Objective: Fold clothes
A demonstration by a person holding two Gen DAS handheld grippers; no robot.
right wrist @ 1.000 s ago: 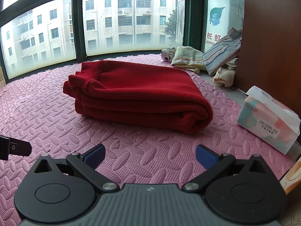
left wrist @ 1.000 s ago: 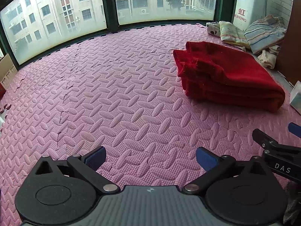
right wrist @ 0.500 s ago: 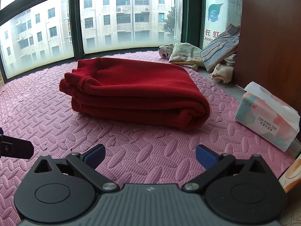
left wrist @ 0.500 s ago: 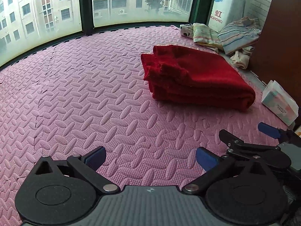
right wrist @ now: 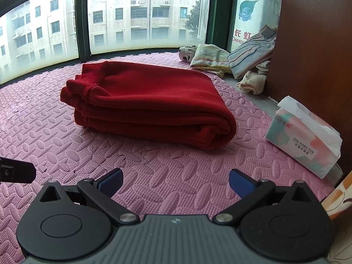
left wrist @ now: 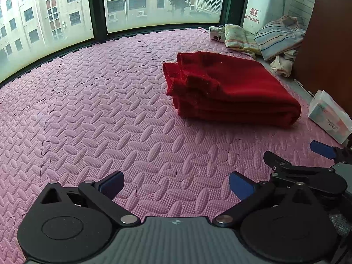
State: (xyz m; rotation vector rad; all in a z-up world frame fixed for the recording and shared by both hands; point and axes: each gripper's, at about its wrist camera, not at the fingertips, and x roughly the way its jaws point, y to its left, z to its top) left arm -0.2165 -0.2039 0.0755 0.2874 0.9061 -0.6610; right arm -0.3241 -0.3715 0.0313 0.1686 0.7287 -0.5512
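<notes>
**Item count**

One folded red garment (right wrist: 149,101) at 12 o'clock. One tissue pack (right wrist: 303,140) at 2 o'clock. One heap of unfolded clothes (right wrist: 239,63) at 1 o'clock, individual pieces not separable. Two grippers: left gripper (left wrist: 176,183), right gripper (right wrist: 176,182).

Soft, even daylight enters through the windows (left wrist: 154,2) at the far side, which look hazy and slightly washed out. The pink mat (left wrist: 99,114) is brightly lit, with only faint shadow under the folded red garment (right wrist: 154,101). Both views are sharp, without motion blur. Fisheye distortion bows the window frames and mat edges, and the corners darken to black
</notes>
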